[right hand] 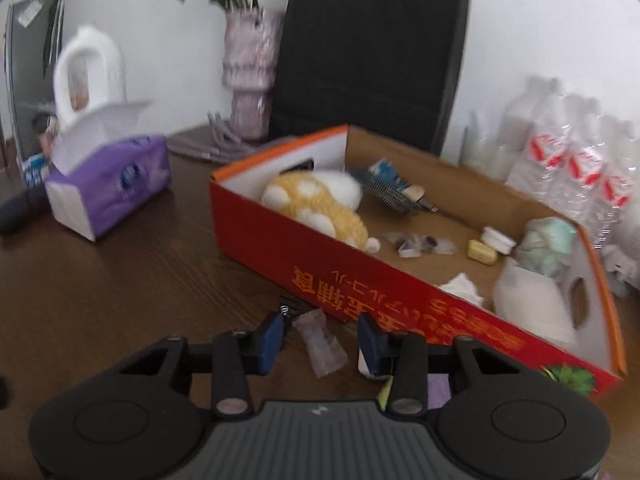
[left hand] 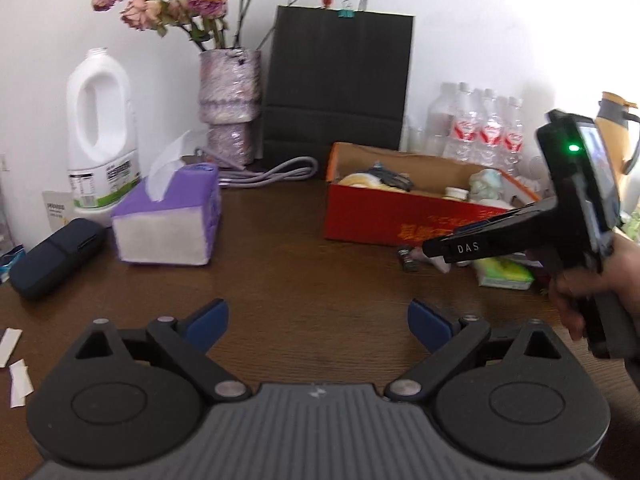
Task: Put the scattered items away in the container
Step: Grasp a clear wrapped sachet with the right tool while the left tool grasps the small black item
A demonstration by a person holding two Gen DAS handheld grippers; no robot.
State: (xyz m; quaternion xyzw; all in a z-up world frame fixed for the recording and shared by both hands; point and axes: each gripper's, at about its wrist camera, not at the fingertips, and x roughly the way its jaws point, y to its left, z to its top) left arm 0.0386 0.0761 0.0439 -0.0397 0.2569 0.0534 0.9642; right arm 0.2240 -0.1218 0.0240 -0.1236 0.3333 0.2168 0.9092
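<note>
A red cardboard box (right hand: 320, 256) stands on the dark wooden table and holds a yellow plush toy (right hand: 320, 200), a comb, a small jar and other bits. It also shows in the left wrist view (left hand: 384, 216). My right gripper (right hand: 322, 336) is open, low over the table just in front of the box, with a pale crumpled wrapper (right hand: 320, 338) between its fingers, not gripped. A small dark clip (right hand: 286, 308) lies by the left finger. My left gripper (left hand: 318, 322) is open and empty over bare table. The right gripper (left hand: 430, 248) appears at the right of the left wrist view.
A purple tissue box (left hand: 168, 216), a white jug (left hand: 100, 132), a vase of dried roses (left hand: 232, 108), a black paper bag (left hand: 340, 80) and packed water bottles (left hand: 484, 128) stand along the back. A dark case (left hand: 52, 256) lies left. A green packet (left hand: 504, 274) lies by the box.
</note>
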